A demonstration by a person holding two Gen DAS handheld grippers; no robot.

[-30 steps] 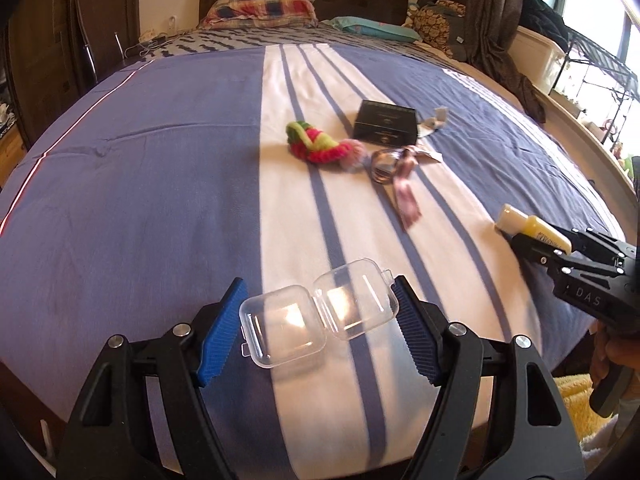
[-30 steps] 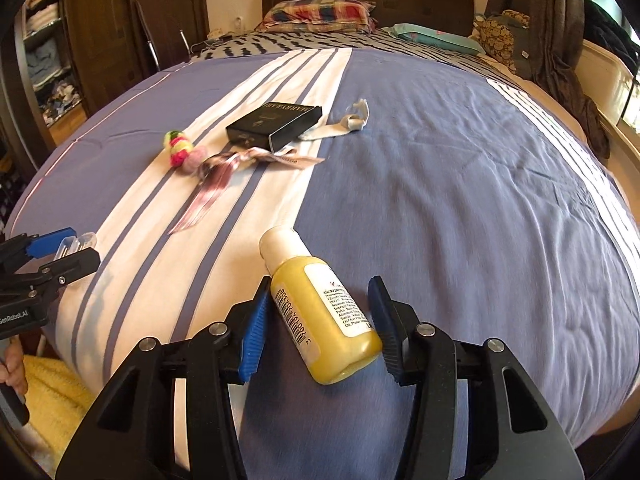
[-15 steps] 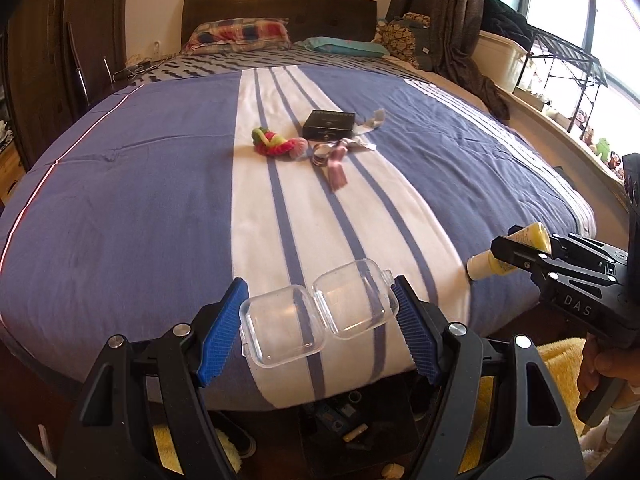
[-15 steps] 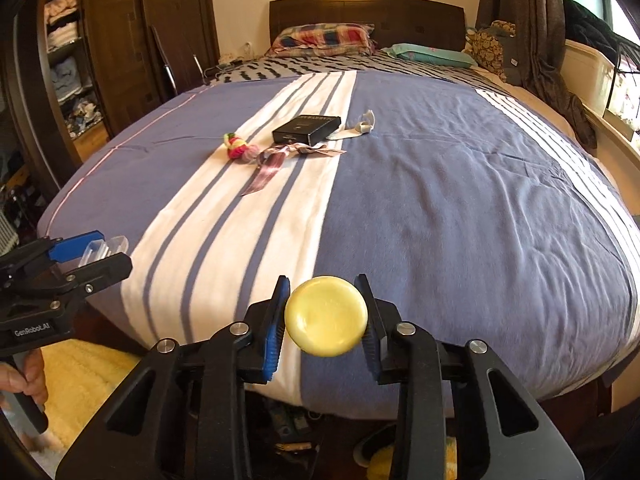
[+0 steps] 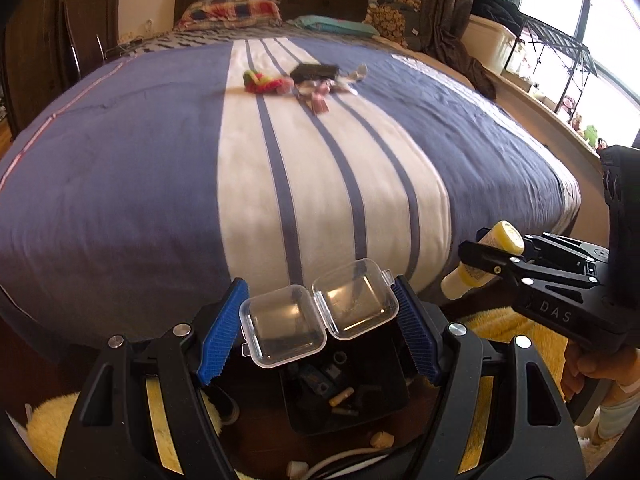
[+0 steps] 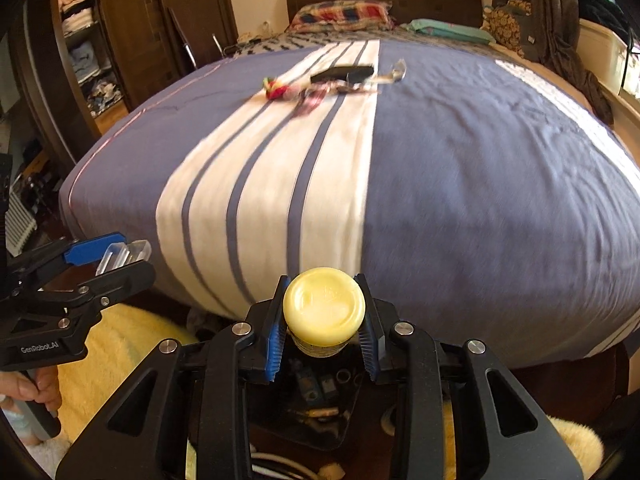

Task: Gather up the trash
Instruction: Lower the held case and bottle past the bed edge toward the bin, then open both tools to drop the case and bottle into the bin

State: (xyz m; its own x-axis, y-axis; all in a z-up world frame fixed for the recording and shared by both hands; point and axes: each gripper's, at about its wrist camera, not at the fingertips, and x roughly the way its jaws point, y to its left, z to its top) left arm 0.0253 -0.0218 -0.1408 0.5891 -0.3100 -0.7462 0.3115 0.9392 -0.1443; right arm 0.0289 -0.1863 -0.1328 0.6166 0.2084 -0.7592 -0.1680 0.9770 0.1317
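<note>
My left gripper [image 5: 320,320] is shut on a clear plastic hinged case [image 5: 318,310], held off the bed's foot above a black bin [image 5: 348,396] with small trash in it. My right gripper [image 6: 324,328] is shut on a yellow bottle [image 6: 324,306], its base toward the camera, also above the bin [image 6: 316,396]. The bottle [image 5: 486,256] shows in the left wrist view, the case [image 6: 122,256] in the right wrist view. On the bed lie a colourful knitted toy [image 5: 262,82], a black box [image 5: 314,70] and a pink ribbon [image 5: 318,98].
The striped blue and white bed [image 5: 320,168] fills the view ahead. A yellow fluffy rug [image 6: 116,344] lies on the floor around the bin. A wardrobe [image 6: 120,32] stands at the left, a rack and window [image 5: 560,48] at the right.
Both grippers have pulled back off the bed's foot with their objects and now hang over the bin. The bottle has turned base-first toward the right camera.
</note>
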